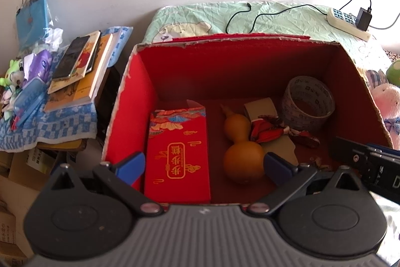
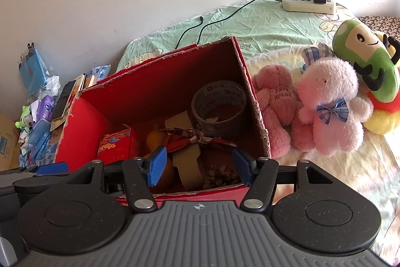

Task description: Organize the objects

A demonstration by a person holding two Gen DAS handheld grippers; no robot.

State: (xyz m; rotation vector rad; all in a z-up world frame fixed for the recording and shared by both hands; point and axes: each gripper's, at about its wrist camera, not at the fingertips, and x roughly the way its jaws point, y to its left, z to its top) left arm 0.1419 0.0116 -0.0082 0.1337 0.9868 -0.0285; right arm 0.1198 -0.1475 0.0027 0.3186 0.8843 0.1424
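Observation:
An open red cardboard box (image 1: 140, 102) (image 2: 82, 127) sits on the bed. Inside lie a red gift packet (image 1: 177, 154) (image 2: 117, 144), a tan gourd (image 1: 240, 154) (image 2: 153, 138), a roll of tape (image 1: 307, 104) (image 2: 218, 104), a red patterned scarf (image 1: 275, 131) (image 2: 190, 142) and a beige strap (image 2: 187, 167). My left gripper (image 1: 203, 165) hovers open over the box's near edge, above the packet and gourd. My right gripper (image 2: 200, 167) is open too, over the near right part of the box, holding nothing.
Plush toys lie right of the box: a dark pink bear (image 2: 277, 107), a pale pink one with a blue bow (image 2: 330, 104), and a green and yellow one (image 2: 370, 67). A power strip (image 2: 307, 2) with cable rests behind. Stacked books (image 1: 80, 67) and clutter stand left.

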